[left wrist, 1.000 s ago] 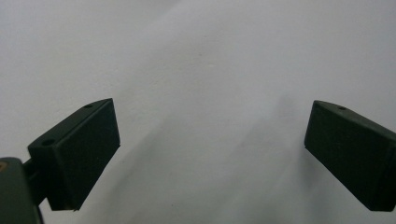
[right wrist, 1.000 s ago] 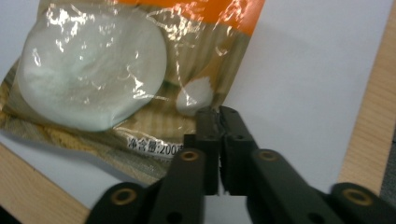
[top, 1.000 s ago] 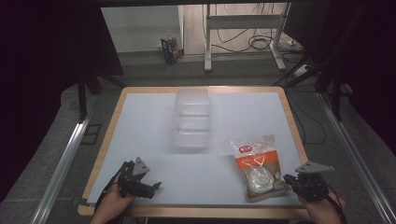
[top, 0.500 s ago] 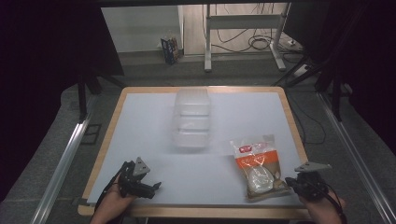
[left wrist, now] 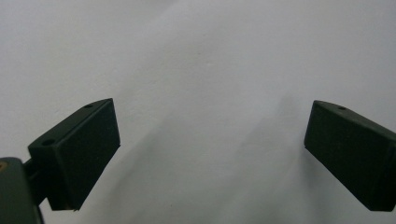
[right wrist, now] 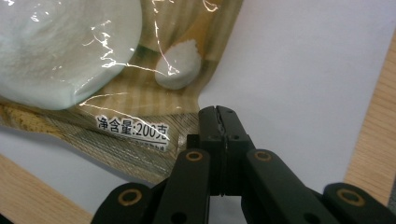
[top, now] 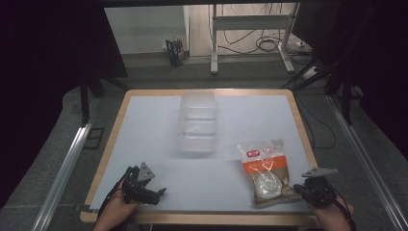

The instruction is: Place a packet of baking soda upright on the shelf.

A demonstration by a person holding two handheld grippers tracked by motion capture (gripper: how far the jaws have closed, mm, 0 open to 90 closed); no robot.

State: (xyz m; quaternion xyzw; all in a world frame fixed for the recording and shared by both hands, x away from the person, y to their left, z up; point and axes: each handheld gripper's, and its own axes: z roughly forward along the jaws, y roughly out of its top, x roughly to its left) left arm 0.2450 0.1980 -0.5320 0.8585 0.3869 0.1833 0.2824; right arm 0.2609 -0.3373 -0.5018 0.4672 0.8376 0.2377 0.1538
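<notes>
Glossy crinkled snack bag point(top: 265, 171) lay flat at the near right of the matte white table point(top: 154, 125). Right gripper point(right wrist: 218, 112), jaws pressed together, sat beside its corner. Left gripper point(left wrist: 210, 140) gaped wide over bare surface. Clear ribbed plastic container point(top: 197, 122) stood mid-table.

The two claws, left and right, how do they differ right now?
The left claw stands wide open, jaws far apart over bare white table; the right claw is shut, jaws pressed together with nothing between them. The left claw has no object near it, while the right claw's tip sits just beside the corner of the snack bag. From above, the left claw is at the near left edge, the right claw at the near right. Both are black and hand-held.
</notes>
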